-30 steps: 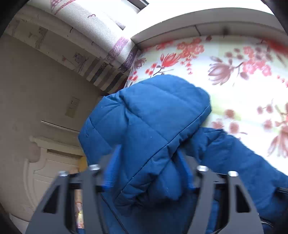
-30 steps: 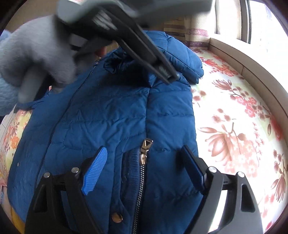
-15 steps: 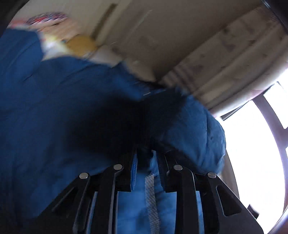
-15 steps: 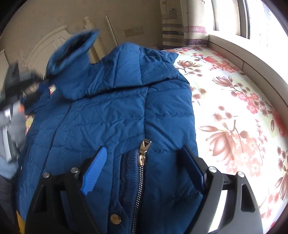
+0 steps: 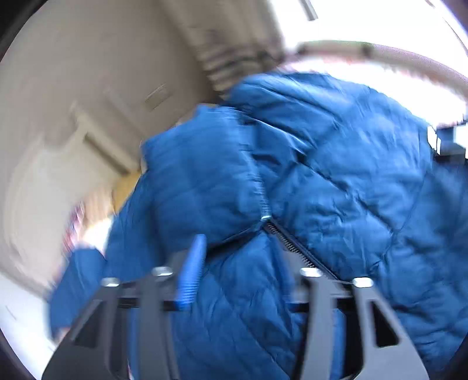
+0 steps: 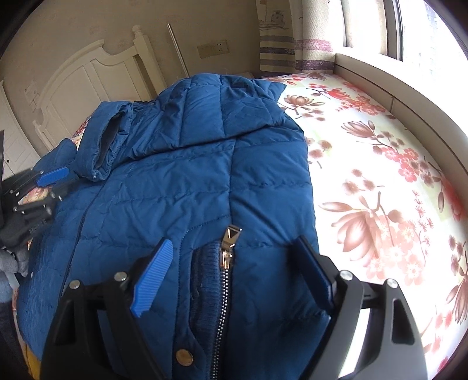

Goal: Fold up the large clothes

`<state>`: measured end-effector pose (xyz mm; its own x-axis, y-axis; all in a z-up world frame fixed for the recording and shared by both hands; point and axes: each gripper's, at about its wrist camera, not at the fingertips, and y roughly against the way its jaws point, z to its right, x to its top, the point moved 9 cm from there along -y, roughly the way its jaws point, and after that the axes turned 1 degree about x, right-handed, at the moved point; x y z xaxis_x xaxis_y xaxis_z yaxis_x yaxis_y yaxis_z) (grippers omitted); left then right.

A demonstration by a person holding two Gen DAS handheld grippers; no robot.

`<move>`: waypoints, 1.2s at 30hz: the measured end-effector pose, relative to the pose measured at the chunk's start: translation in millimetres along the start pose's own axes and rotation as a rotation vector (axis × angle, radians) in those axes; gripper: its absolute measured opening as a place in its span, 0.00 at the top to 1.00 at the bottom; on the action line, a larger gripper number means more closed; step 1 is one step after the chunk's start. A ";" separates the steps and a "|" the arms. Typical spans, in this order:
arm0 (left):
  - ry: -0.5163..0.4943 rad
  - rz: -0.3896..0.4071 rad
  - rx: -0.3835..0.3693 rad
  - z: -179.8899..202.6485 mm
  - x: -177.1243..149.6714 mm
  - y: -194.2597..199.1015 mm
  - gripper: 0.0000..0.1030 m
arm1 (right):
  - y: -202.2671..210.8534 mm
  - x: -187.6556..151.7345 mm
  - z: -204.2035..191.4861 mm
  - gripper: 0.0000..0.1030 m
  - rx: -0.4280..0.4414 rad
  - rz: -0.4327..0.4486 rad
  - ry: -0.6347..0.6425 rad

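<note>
A blue quilted jacket (image 6: 187,181) lies spread on a bed with a flowered sheet (image 6: 380,175), hood toward the far headboard (image 6: 87,79), zipper (image 6: 223,280) toward the near edge. One sleeve (image 6: 102,146) is laid over the chest at the left, its cuff opening upward. The left tongs (image 6: 49,182) sit at the left edge of the jacket just beside that sleeve; their jaws have just been opening, and in the blurred left wrist view they stand apart with jacket fabric lying in front of and between them, the pads not visibly pressing on it. The right tongs (image 6: 234,274) hover wide over the near part of the jacket, straddling the zipper pull without clamping anything. The step in hand looks like the sleeve fold: the left sleeve seems just laid across the body and let go. The right half, nearer the window (image 6: 409,26), lies flat, and its sleeve is not visible. The next move probably calls for tucking the other side inward, then taking the near hem in both tongs and carrying it toward the hood. The padding is bulky and slippery, so a deep bite on the fabric would help keep the fold from springing back.
</note>
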<state>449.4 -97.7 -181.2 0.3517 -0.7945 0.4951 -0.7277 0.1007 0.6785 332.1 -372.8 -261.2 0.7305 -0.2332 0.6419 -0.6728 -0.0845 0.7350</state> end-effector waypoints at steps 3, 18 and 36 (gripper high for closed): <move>-0.116 -0.002 0.056 13.4 17.3 -26.8 0.34 | 0.9 0.1 0.8 0.18 0.004 0.003 -0.005; 1.415 0.196 -0.527 -158.7 -118.4 -18.5 0.80 | 4.9 0.5 5.0 0.17 0.029 0.012 -0.037; 1.536 0.070 -0.583 -150.8 -135.6 -70.2 0.73 | -62.1 99.7 16.7 0.22 -0.259 -0.064 0.207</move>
<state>541.6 93.3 -214.1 0.8072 0.4878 0.3324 -0.5854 0.5891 0.5571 444.7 -407.0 -246.4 0.7965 -0.0315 0.6038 -0.5920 0.1624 0.7894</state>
